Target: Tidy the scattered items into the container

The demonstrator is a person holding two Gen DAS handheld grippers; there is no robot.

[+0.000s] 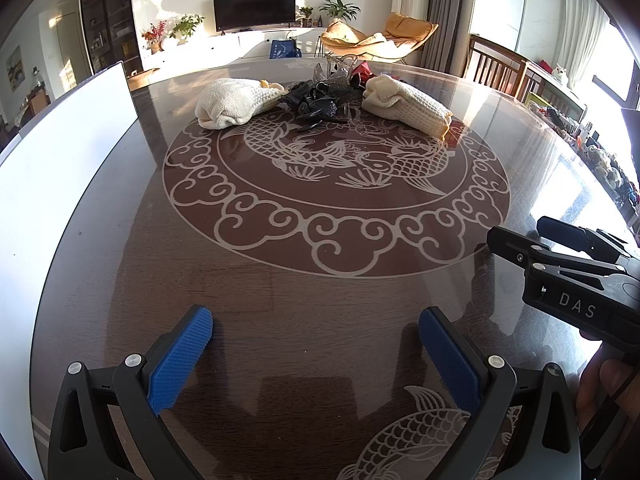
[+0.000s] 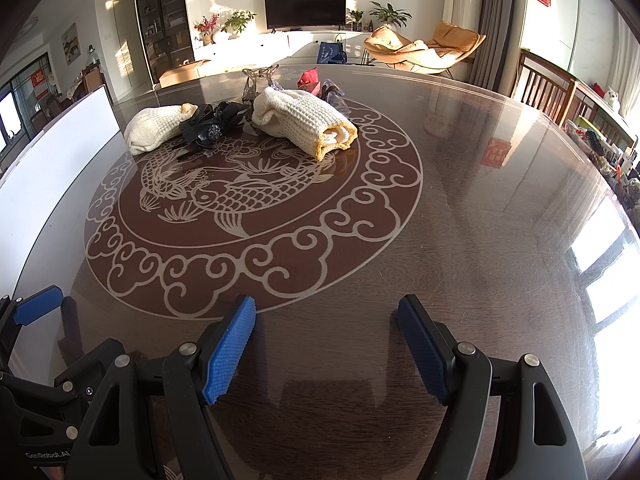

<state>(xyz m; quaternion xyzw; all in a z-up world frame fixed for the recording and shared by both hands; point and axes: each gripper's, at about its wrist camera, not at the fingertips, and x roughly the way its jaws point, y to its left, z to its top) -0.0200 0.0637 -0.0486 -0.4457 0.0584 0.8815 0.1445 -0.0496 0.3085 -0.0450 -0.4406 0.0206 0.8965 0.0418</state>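
Note:
Two rolled cream towels lie at the far side of the round table: one on the left (image 1: 236, 102) (image 2: 154, 128), one with a yellow edge on the right (image 1: 408, 106) (image 2: 304, 120). Between them sits a heap of black hair clips and bows (image 1: 316, 100) (image 2: 212, 126). A white container (image 1: 68, 148) (image 2: 56, 148) stands at the left edge. My left gripper (image 1: 316, 356) is open and holds nothing, low over the near table. My right gripper (image 2: 326, 350) (image 1: 520, 236) is open too, beside it on the right.
Behind the heap stand a clear glass ornament (image 2: 258, 80), a red item (image 2: 310, 78) and other small pieces. The glossy dark table (image 1: 320, 264) carries a pale fish pattern. Wooden chairs (image 2: 548, 80) stand at the right, and a living room lies beyond.

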